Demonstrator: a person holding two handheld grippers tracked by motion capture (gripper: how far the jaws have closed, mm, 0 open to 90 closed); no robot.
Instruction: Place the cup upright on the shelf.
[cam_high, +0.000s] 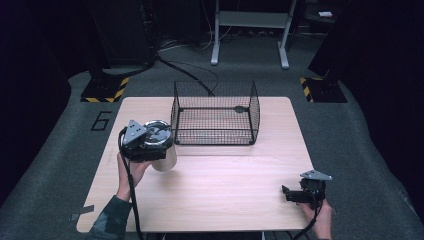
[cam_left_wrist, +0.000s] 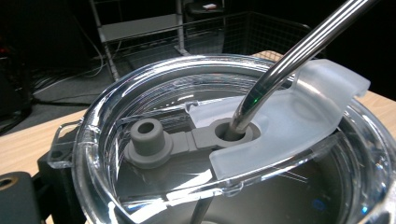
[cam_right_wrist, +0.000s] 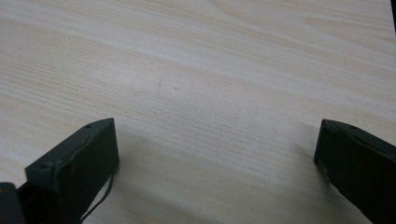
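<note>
We have one tumbler in hand, standing near the left edge of the surface, just beside the front left corner of the wire basket. From the left gripper view it carries a clear lid with a grey rubber plug and one ribbed metal straw poking through the lid's hole. We judge it stiff and smooth-walled, likely steel, so slippery under hard pads and fairly heavy if filled; the contents stay hidden. The lid and the straw look like the weak points: the straw would lever loose, the lid could pop. So we would take it by the body, below the rim, and keep it upright.

The left claw sits at the tumbler's rim, one black jaw showing beside the lid; we cannot tell whether it is clamped. The right claw rests low over bare wood near the front right corner, jaws wide apart and holding nothing.

Count: one tumbler, one lid, one straw, one basket, two claws.
</note>
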